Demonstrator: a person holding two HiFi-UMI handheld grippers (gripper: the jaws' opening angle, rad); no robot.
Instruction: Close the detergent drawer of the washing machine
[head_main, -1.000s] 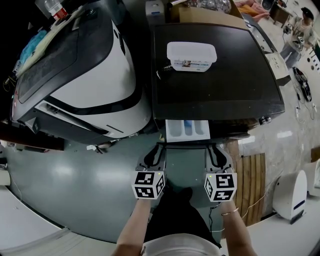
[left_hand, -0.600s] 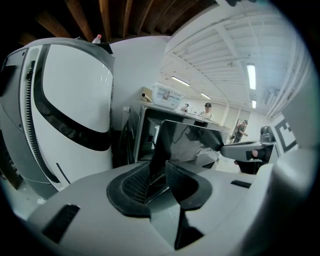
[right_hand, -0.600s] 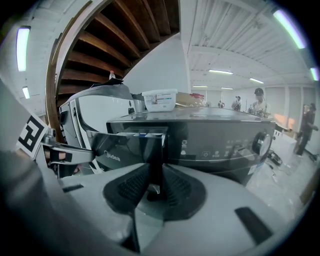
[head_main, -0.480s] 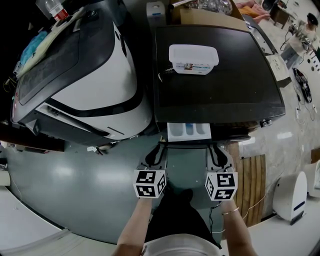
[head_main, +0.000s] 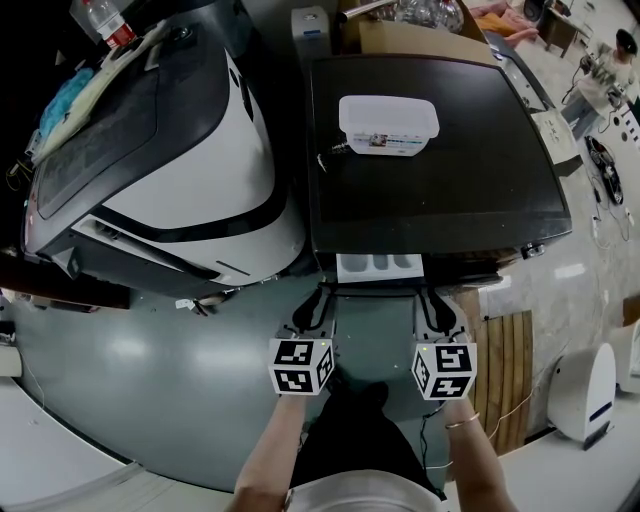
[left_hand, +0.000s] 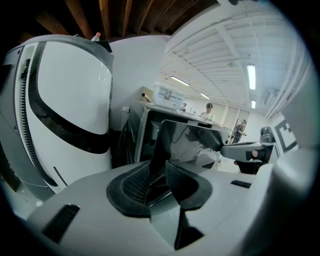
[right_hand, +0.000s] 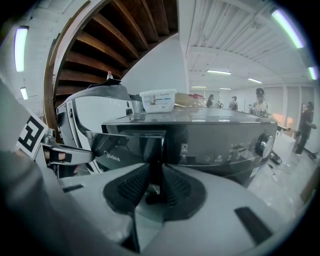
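The dark front-loading washing machine (head_main: 440, 200) has its white detergent drawer (head_main: 378, 265) sticking out a short way at the front left. My left gripper (head_main: 318, 297) is shut on the left edge of the drawer's dark glossy front panel (left_hand: 187, 142), which runs between its pads (left_hand: 135, 182). My right gripper (head_main: 433, 298) is shut on the same panel's right edge (right_hand: 127, 145), beside the control strip and knob (right_hand: 263, 145). Both point slightly downward at the machine. Each gripper shows in the other's view: the right gripper (left_hand: 250, 150) and the left gripper (right_hand: 65, 155).
A white and black machine (head_main: 190, 170) stands close on the left. A white lidded container (head_main: 388, 125) sits on the washer's top. A wooden pallet (head_main: 503, 350) and a white appliance (head_main: 583, 385) are on the floor at the right. People stand far back.
The drawer has slid further into the machine, so less of its white tray shows. Both grippers have followed it a little toward the washer, still clamped on the front panel.
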